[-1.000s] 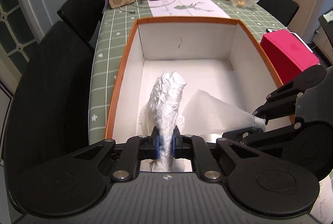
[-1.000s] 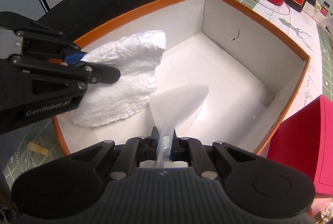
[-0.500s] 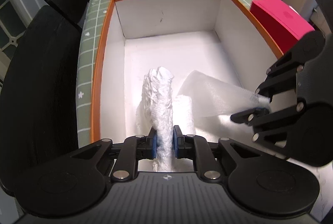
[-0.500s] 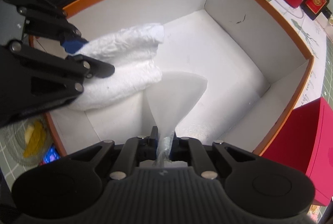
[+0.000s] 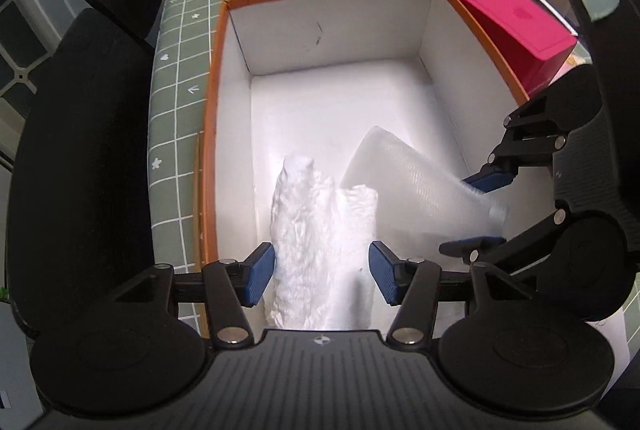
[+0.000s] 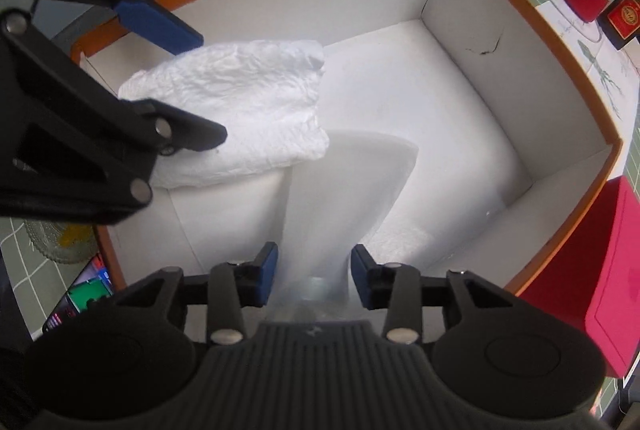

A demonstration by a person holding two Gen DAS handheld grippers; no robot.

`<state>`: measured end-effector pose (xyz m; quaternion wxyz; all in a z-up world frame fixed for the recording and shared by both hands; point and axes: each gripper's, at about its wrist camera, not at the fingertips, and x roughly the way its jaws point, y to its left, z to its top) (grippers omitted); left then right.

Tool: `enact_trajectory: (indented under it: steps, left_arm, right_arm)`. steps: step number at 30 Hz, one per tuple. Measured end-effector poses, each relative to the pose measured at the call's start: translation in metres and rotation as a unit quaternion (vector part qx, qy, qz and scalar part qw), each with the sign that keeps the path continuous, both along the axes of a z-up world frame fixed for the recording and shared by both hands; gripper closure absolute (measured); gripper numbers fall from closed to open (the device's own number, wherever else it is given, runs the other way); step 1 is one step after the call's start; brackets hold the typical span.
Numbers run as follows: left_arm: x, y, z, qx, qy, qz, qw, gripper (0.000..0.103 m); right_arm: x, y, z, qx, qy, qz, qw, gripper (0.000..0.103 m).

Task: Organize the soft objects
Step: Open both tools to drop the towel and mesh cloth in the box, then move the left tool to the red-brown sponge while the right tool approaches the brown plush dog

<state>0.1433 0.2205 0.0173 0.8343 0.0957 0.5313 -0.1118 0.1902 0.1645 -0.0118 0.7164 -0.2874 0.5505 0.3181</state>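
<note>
The step in hand looks like the release: both soft things are being let go into the large orange-rimmed cardboard box with white inside walls (image 5: 424, 26). The left gripper (image 5: 322, 276) has just been opening its jaws, and its blue pads now stand clear on each side of the crumpled white paper towel (image 5: 308, 230), which is between them but not pressed and reaches down to the box floor. The right gripper (image 6: 313, 276) has also just been opening; the translucent white foam sheet (image 6: 352, 182) stands between its released jaws, leaning beside the towel. Next, I think both hands should lift straight out without dragging the soft pieces along. I count two soft objects, two grippers, one box, and one pink box (image 5: 520, 30) on the table outside.
</note>
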Motion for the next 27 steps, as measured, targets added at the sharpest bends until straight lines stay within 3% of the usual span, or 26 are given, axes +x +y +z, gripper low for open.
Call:
enact_trajectory:
  steps: [5, 15, 22, 27]
  left_arm:
    - [-0.008, 0.000, 0.022, -0.012, -0.029, 0.009, 0.9995, 0.039]
    - [-0.031, -0.022, 0.059, 0.003, -0.117, 0.013, 0.9931, 0.039]
    - [-0.049, -0.046, 0.066, -0.018, -0.145, 0.001, 0.9893, 0.039]
    - [-0.057, -0.065, 0.067, -0.040, -0.159, -0.005, 0.9865, 0.039]
  right_arm:
    - [-0.006, -0.008, 0.023, 0.021, -0.035, -0.013, 0.999, 0.046]
    - [-0.038, -0.042, 0.061, 0.059, -0.080, -0.026, 0.995, 0.046]
    - [-0.068, -0.087, 0.080, 0.094, -0.097, -0.055, 0.989, 0.046]
    - [-0.088, -0.127, 0.078, 0.114, -0.104, -0.088, 0.984, 0.046]
